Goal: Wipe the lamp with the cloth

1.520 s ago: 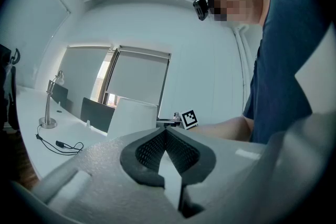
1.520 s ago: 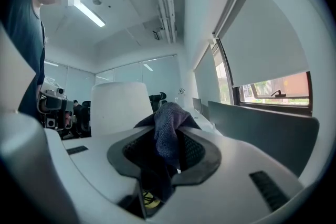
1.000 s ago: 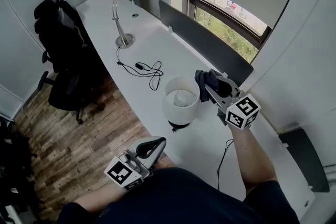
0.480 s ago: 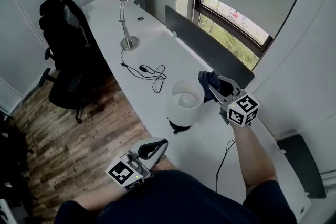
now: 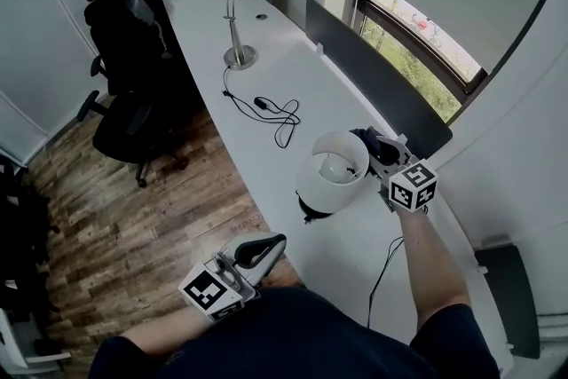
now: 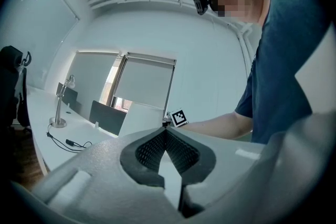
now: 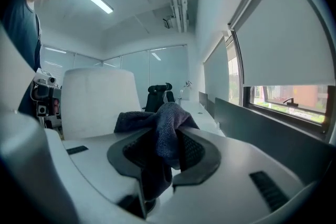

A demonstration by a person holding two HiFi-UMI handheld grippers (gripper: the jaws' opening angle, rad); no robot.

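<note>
A white table lamp point(image 5: 331, 175) with a round shade and a dark base stands on the white desk point(image 5: 266, 75). Its shade point(image 7: 97, 102) fills the left of the right gripper view. My right gripper point(image 5: 376, 148) is shut on a dark blue cloth point(image 5: 367, 138) point(image 7: 160, 128), and the cloth is against the shade's right side. My left gripper point(image 5: 257, 248) hangs low in front of the desk's near edge, shut and holding nothing point(image 6: 165, 149).
A silver desk lamp point(image 5: 236, 22) stands further along the desk, with a black cable point(image 5: 271, 111) coiled between it and the white lamp. A dark divider panel point(image 5: 373, 84) runs along the window side. A black office chair point(image 5: 129, 40) stands left of the desk.
The view has shifted, so everything sits further right and lower. My right gripper with the cloth has closed in on the shade's right side. The left gripper has stayed put.
</note>
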